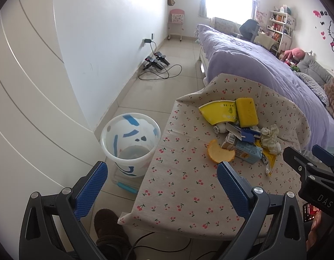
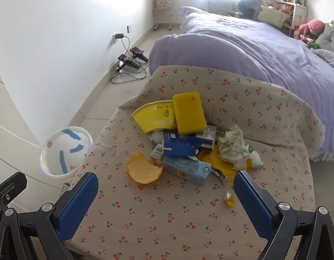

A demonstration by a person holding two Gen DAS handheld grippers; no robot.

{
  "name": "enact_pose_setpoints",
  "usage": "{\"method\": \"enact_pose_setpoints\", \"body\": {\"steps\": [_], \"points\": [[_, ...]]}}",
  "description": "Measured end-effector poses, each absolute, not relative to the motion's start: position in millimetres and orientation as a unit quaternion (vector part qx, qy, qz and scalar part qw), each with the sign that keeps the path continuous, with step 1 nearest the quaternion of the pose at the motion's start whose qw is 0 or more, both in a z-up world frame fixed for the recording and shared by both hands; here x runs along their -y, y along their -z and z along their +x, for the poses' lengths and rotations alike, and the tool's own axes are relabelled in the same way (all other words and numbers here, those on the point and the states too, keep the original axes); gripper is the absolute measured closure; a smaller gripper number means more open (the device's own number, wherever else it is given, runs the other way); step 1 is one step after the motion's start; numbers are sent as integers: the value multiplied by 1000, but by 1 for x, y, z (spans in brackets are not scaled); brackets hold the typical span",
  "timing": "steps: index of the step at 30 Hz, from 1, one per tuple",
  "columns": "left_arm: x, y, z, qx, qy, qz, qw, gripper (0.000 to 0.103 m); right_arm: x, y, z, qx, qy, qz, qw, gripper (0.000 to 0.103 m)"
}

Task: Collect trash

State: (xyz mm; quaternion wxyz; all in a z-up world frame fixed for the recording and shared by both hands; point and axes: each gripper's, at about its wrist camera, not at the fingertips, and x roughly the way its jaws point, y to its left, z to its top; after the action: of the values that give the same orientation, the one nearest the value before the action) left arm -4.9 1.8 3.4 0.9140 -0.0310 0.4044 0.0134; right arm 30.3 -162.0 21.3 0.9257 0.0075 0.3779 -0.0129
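A small table covered with a cherry-print cloth [image 2: 188, 227] stands at the foot of a bed with a purple blanket [image 2: 264, 49]. A heap of trash lies on the far half of the cloth. At the far side of the heap a yellow sponge [image 2: 189, 112] leans on a flattened yellow paper cup [image 2: 153, 116]. Just below them sits a dark blue carton [image 2: 177, 144], and a light blue drink carton [image 2: 188, 169] lies nearer. An orange peel [image 2: 143, 171] rests on the cloth at the left of the heap, touching the light blue carton. A crumpled tissue [image 2: 232, 149] sits at the right, on top of a yellow wrapper [image 2: 219, 162].

On the tiled floor just left of the table stands a white bin [image 1: 130, 138] with blue marks, upright and beside the table edge. Farther along the left wall, black chargers [image 1: 156, 60] with cables sit on the floor.

The left gripper [image 1: 161, 171] hovers over the near left edge of the table, its blue-padded fingers spread wide with nothing between them. The right gripper [image 2: 166, 183] hangs over the near part of the cloth, facing the heap, its fingers likewise wide apart and holding nothing. A dark slipper [image 1: 110, 227] shows on the floor below the left gripper.
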Motion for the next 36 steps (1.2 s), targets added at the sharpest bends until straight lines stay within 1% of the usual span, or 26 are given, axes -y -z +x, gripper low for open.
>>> {"method": "enact_pose_setpoints", "body": {"steps": [36], "points": [[-3,-9,-8,-400,-20,-29,916,1,159,-22,29,-378,4,10,926,1]]}}
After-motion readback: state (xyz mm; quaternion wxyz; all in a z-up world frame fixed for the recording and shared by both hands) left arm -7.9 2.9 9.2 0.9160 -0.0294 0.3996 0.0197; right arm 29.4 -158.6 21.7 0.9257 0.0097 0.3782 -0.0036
